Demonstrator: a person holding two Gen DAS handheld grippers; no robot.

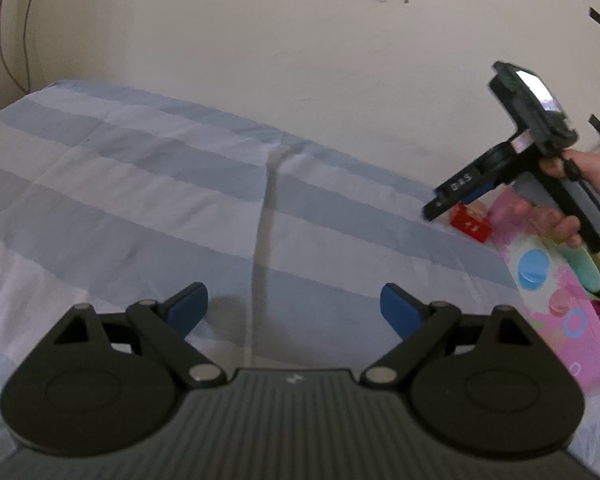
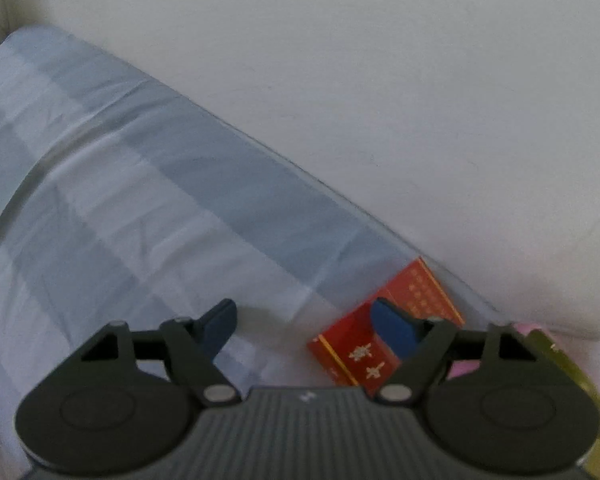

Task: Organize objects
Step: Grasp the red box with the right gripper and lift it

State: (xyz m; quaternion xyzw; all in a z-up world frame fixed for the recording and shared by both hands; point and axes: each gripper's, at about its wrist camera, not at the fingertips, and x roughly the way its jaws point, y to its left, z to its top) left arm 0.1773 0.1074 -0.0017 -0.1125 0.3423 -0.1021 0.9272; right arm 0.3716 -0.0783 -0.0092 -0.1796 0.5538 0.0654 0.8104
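The right gripper is tilting down at the red box lying by the wall at its two o'clock, jaws apart and empty, probably lining up a grab, while the left gripper is hovering wide open over bare striped sheet.

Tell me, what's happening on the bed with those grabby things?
A person is tidying things on the striped bedsheet using tongs in each hand. The right tongs hang open just above a small red box by the wall, holding nothing. The left tongs hover open and empty over bare sheet.
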